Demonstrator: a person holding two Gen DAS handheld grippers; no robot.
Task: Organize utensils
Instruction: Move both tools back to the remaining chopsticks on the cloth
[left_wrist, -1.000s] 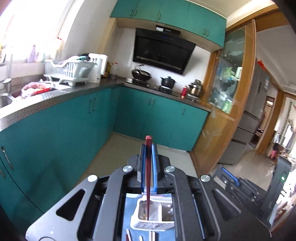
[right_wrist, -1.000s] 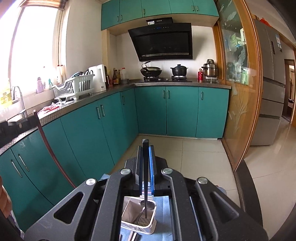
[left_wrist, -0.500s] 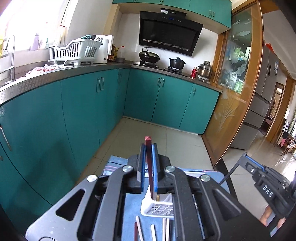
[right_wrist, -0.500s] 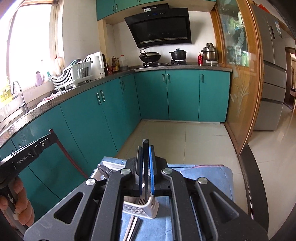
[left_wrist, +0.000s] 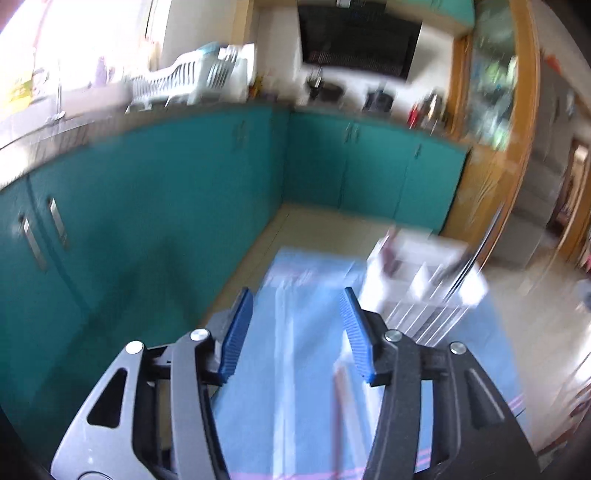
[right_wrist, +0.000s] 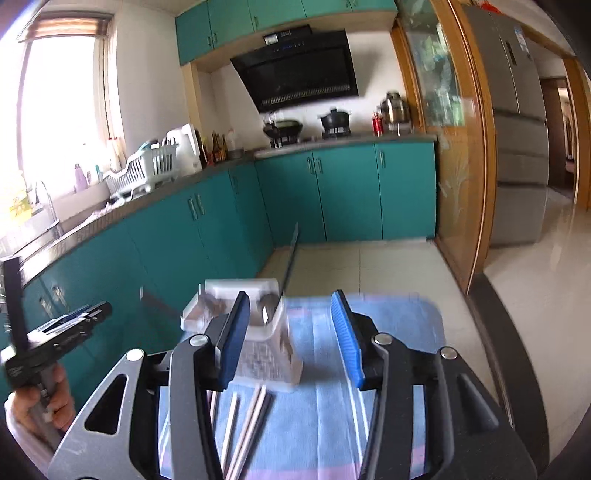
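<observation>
Blue cloth (right_wrist: 399, 325) edge near caddy (right_wrist: 236, 302); both grippers' jaws just opened, spread, empty.

Blue cloth (right_wrist: 325, 417) — woven, matt, pink stripe along the lower frame edge. Utensil holder (right_wrist: 258, 350): white slotted plastic, dull sheen. Chopsticks (right_wrist: 251, 421) look smooth and pale. Gripper pads (right_wrist: 345, 332) — ribbed blue rubber. Floor tiles (right_wrist: 535, 295), right of frame, glossy.

Home kitchen: teal cabinets (right_wrist: 343, 192), hood (right_wrist: 299, 70), fridge (right_wrist: 517, 122).
</observation>
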